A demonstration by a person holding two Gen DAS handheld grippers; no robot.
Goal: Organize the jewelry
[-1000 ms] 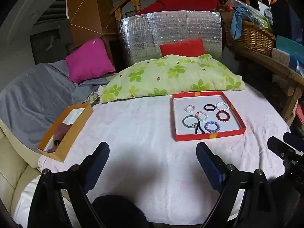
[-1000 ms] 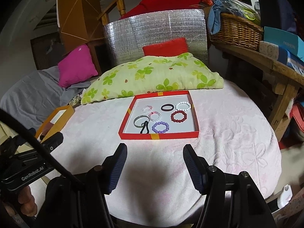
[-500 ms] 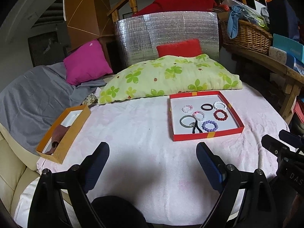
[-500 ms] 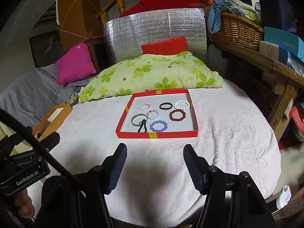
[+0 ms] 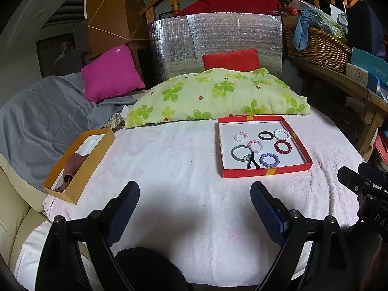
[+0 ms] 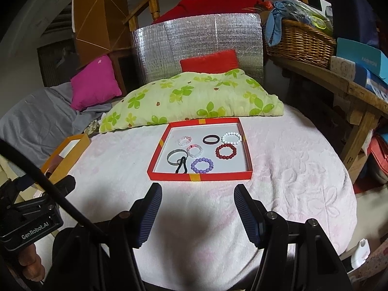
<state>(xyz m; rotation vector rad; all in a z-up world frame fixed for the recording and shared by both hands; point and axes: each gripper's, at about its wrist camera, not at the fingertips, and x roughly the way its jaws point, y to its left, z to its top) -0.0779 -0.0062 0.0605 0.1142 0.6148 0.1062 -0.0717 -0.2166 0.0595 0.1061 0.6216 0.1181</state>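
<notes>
Both grippers hovered low over the pink-covered desk (image 6: 291, 194), jaws spread wide, nothing held. Red tray (image 6: 201, 176) lay directly ahead of the right gripper (image 6: 197, 212), just beyond its tips; from the left gripper (image 5: 195, 209) the red tray (image 5: 266, 171) sat ahead and off to the right, farther away. Right hand judged nearer. Bracelets lay flat inside; purple beaded bracelet (image 6: 202, 165) and black hair tie (image 6: 181, 167) nearest the front rim. Orange box (image 5: 80, 177) stood well left, near the desk's edge.
</notes>
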